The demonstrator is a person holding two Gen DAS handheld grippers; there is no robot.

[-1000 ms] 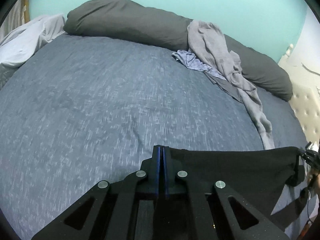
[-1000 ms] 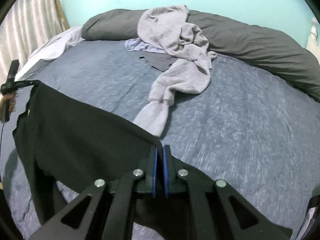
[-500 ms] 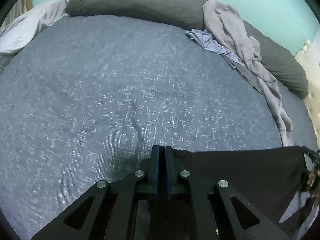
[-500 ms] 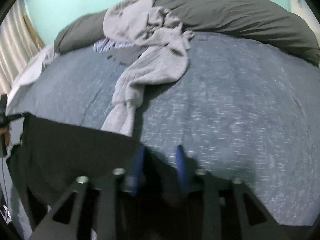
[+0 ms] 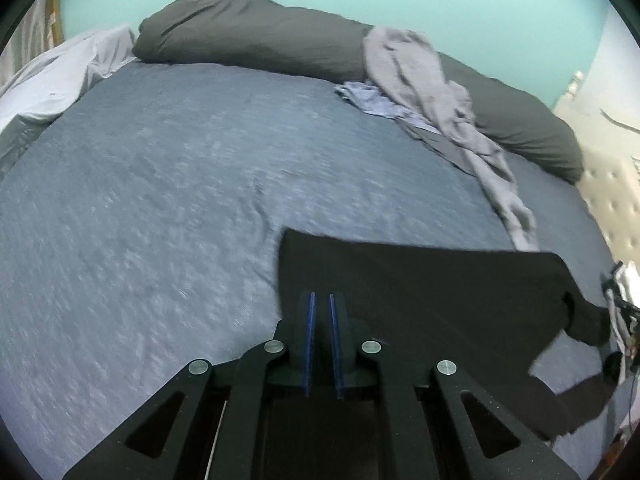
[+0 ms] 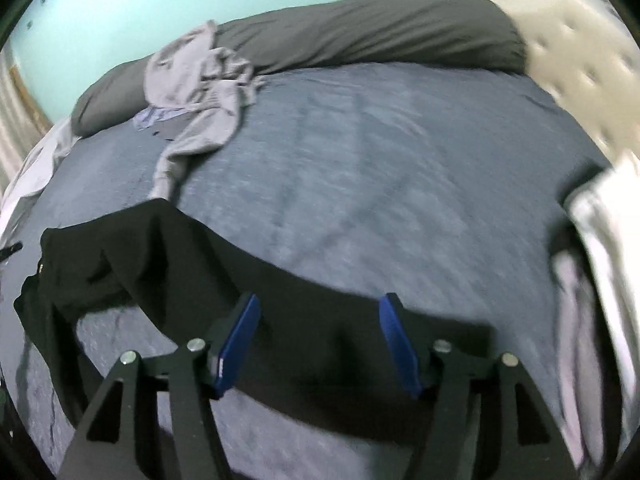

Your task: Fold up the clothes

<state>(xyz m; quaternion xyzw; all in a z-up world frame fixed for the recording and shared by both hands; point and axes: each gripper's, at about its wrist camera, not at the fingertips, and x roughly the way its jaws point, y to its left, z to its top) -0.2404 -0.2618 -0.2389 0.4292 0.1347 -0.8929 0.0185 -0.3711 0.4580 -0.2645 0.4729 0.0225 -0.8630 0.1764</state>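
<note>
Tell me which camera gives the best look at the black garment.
The left wrist view: the black garment spreads flat across the bed with a sleeve trailing right. The right wrist view shows it bunched and blurred.

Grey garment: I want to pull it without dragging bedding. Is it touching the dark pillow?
Touching. The left wrist view shows the grey garment draped up over the dark pillow, no gap between them; the right wrist view agrees.
</note>
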